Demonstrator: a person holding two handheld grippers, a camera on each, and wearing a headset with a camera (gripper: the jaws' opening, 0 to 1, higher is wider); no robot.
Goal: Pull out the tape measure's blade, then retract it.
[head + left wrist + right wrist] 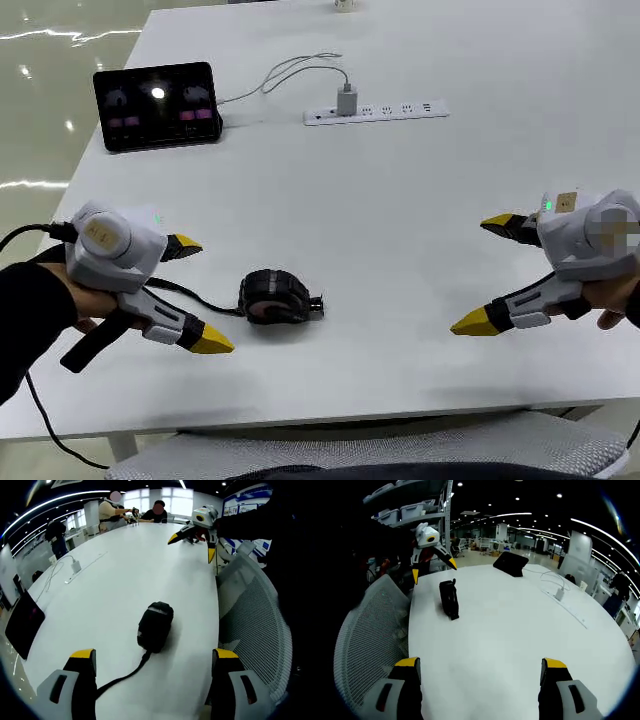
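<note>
**benchrat:** So where was the thing, and how would it have handled?

**mo_fix:** Nearest first: the mesh chair (420, 450) sat at 6 o'clock, tucked under the edge of the white table (420, 200). Next came both tongs, each spread wide and pinching nothing. The left gripper (203, 293) was at 9 o'clock and the right gripper (478, 273) at 3. The tape measure (273, 297) lay flat on the bare tabletop. It was just at 3 o'clock of the left gripper without touching it, and well apart from the right one.

**benchrat:** Grab points?

**mo_fix:** My guess is a hard, chunky black case, hefty for its size. It'd probably skate on that slick top if you only tugged the blade. So I'd have clamped the case body with the left and nipped the little hook tab (316, 303) at the case's 3 o'clock end with the right. The blade's likely thin springy steel that snaps back fast, so ease it home. The black strap (127, 675) trailing off toward 9 o'clock looked floppy, no use as a handle.

**benchrat:** Any containers?

**mo_fix:** Farther up the table were a power strip (400, 110) with a charger (347, 100) plugged in at 12 o'clock, and a dark tablet (157, 105) at 11. Way off in the right gripper view, grey bins (395, 514) sat on a rack at 10 o'clock. I couldn't tell what was in them.
</note>
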